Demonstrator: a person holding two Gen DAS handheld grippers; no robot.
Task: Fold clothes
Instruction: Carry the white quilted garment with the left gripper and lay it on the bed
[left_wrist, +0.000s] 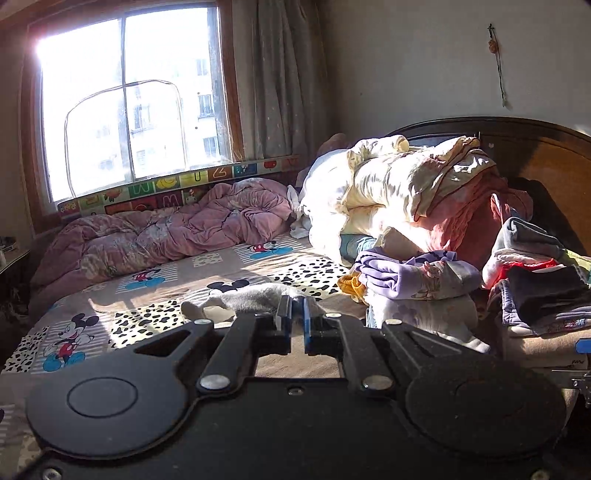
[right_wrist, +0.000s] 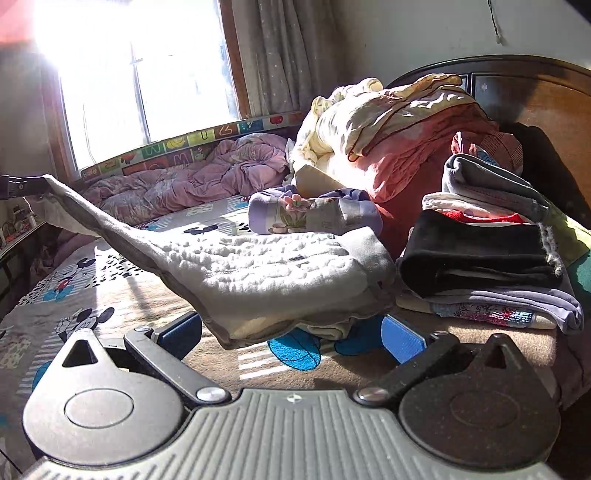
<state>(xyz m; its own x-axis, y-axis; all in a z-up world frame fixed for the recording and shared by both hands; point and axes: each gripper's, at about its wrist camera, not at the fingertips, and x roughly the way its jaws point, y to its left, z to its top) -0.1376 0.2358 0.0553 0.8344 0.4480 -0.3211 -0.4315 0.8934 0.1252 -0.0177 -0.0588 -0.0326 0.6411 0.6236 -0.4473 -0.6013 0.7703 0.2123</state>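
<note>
My left tongs (left_wrist: 297, 317) were pinched on the grey fleece (right_wrist: 258, 273), lifting one end off the bed (right_wrist: 110, 295), right tongs (right_wrist: 291, 332) gaped wide and empty beneath it, folded stacks (right_wrist: 480, 254) beside, fleece half-folded at best.

Counts: one bed (right_wrist: 122, 295), cartoon-mouse sheet. One grey fleece garment (right_wrist: 258, 273) lifted off it. Two piles of folded clothes: one topped by purple floral piece (right_wrist: 314, 212), one at right edge topped by grey and black pieces (right_wrist: 476, 251). One pink quilt (left_wrist: 166, 232) along window edge. One heap of cream and red bedding (left_wrist: 413, 195) at headboard. Two grippers: left gripper (left_wrist: 297, 317), right gripper (right_wrist: 291, 334). One window (left_wrist: 125, 99), one curtain (left_wrist: 284, 81).
</note>
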